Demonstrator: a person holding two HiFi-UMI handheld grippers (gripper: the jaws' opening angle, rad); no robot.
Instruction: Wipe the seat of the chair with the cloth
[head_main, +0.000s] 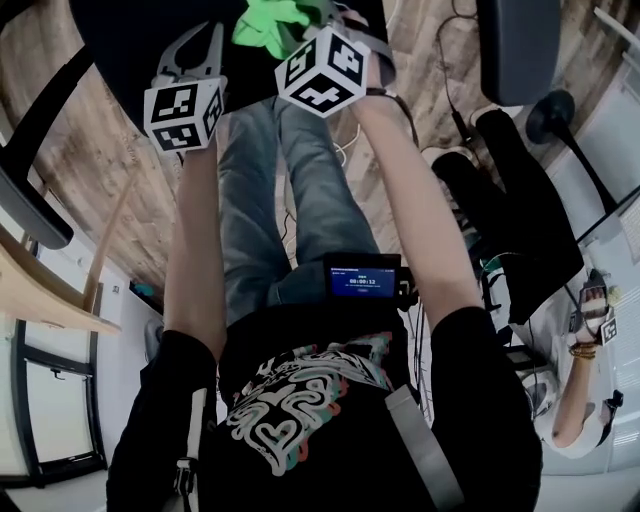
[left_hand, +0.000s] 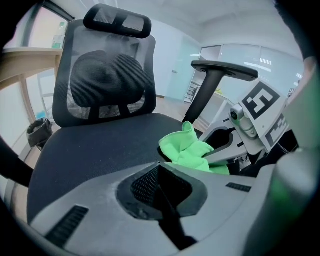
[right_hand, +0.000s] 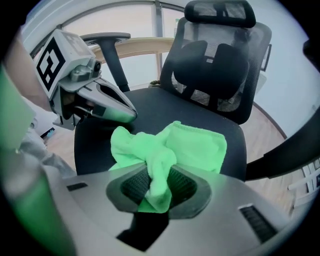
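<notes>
At 11 o'clock in the head view, the left gripper (head_main: 205, 40) hangs over the seat (head_main: 120, 40) of the chair. Its own view shows the jaws pressed together with nothing between them. The tips point across the seat toward the backrest (left_hand: 107, 75). I cannot tell if they touch the fabric.

Just to the right, at 12 o'clock in the head view, is the green cloth (head_main: 268, 25), bunched on the front part of the seat. In the left gripper view it sits at 2 o'clock from the jaw tips, near them but apart.

The right gripper (right_hand: 157, 175) is clenched on a twisted fold of the cloth. The rest of the cloth spreads ahead of the jaws and seems to rest on the seat. In this view the left gripper is at 10 o'clock, just beside the cloth.

The wiping step seems to be in hand, with the cloth low on the front of the seat. The next move probably calls for pressing the cloth flat and sweeping it toward the backrest and the sides. The grip must be firm so the fold does not slip out. The left gripper should stay clear of the path.
</notes>
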